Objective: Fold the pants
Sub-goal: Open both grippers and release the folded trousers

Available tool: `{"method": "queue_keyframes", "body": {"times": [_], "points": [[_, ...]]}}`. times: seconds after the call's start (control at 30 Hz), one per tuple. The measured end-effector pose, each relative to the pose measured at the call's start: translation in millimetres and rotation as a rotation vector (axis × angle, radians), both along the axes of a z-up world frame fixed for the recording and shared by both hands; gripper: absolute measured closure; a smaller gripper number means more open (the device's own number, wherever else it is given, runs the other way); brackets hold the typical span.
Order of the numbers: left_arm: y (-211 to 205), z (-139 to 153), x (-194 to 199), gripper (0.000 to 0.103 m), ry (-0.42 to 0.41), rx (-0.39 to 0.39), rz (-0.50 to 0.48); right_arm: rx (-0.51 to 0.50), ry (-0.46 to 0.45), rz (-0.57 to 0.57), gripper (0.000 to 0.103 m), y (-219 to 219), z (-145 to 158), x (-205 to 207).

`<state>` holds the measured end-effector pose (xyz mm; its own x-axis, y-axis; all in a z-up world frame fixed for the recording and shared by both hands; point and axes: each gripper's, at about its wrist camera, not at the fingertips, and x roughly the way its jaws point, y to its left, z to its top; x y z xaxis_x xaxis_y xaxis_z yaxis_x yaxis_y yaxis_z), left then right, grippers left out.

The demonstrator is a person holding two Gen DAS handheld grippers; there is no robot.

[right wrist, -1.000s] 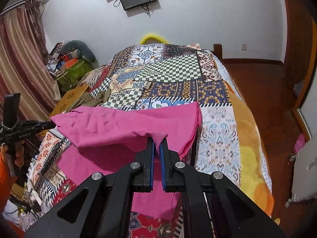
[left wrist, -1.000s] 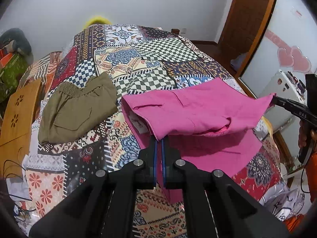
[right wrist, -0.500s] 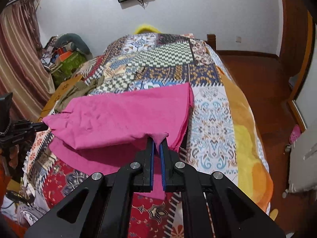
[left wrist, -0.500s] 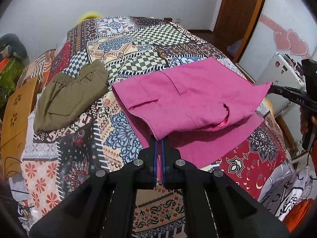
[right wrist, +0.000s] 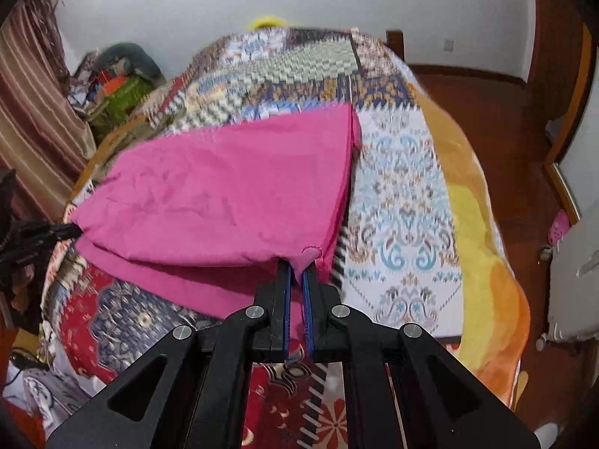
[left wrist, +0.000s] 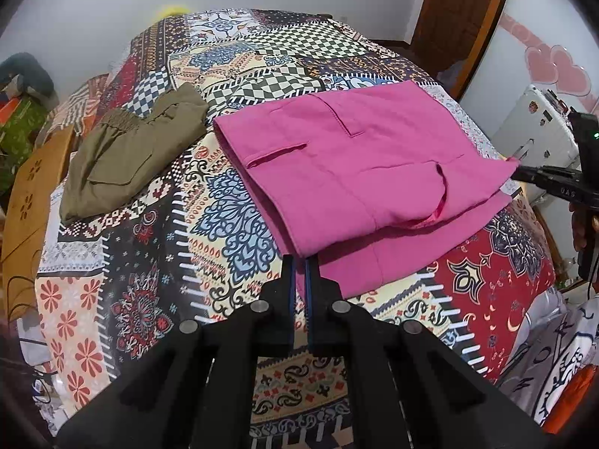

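Pink pants [left wrist: 355, 157] lie folded over themselves on the patchwork bed cover, an upper layer draped over a lower one. My left gripper [left wrist: 299, 262] is shut on the near left corner of the upper layer. My right gripper [right wrist: 297, 262] is shut on the opposite corner, where a small rounded tip of pink cloth sticks out. The same pants [right wrist: 224, 194] fill the middle of the right wrist view. Each gripper also shows in the other's view: the right gripper [left wrist: 524, 174] at the right edge, the left gripper [right wrist: 73, 230] at the left edge.
Olive-green pants [left wrist: 127, 157] lie folded on the bed [left wrist: 232, 224] to the left of the pink ones. A wooden board [left wrist: 26, 202] stands beside the bed's left side. A white appliance [left wrist: 539, 127] and wooden door [left wrist: 456, 11] are on the right.
Both grippers have sunk toward the bed with the held edge. The upper pink layer has come down and now lies flatter over the lower layer.
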<state>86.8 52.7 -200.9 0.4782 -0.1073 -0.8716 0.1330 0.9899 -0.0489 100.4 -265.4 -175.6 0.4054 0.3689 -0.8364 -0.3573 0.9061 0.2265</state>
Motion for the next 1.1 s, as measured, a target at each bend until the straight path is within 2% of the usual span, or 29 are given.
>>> {"method": "queue_keyframes", "body": {"times": [0.2,0.33,0.43,0.53,0.63,0.7,0.87,1.03,1.1], "points": [[5.3,4.2,-6.4,0.099,0.011,0.019,0.015,-0.052,0.06,-0.004,0.093,-7.0,-13.2,-4.3],[1.8,18.3,-11.8,0.097,-0.019,0.042,0.002,-0.091,0.024,0.007,0.069,-10.7,-1.6,-13.0],[-7.5,35.4,-14.9,0.097,-0.082,0.087,-0.015,-0.104,-0.025,0.015,0.069,-12.0,12.7,-16.8],[-20.3,49.8,-15.0,0.094,-0.119,0.09,-0.056,-0.087,-0.064,0.031,0.069,-10.3,28.3,-19.4],[-36.1,56.3,-10.2,0.079,-0.132,0.069,-0.098,-0.059,-0.098,0.068,0.069,2.0,40.9,-21.7],[-47.3,54.8,-6.8,0.075,-0.129,0.063,-0.129,-0.036,-0.119,0.102,0.069,14.6,47.7,-24.1],[-74.0,39.3,0.2,0.074,-0.086,0.087,-0.195,0.024,-0.15,0.202,0.068,48.6,54.7,-25.8],[-88.8,22.0,3.0,0.074,-0.029,0.087,-0.253,0.043,-0.143,0.269,0.068,74.2,47.7,-22.0],[-92.9,16.8,4.1,0.067,-0.024,0.119,-0.266,0.048,-0.132,0.294,0.068,82.8,42.3,-20.5]]}}
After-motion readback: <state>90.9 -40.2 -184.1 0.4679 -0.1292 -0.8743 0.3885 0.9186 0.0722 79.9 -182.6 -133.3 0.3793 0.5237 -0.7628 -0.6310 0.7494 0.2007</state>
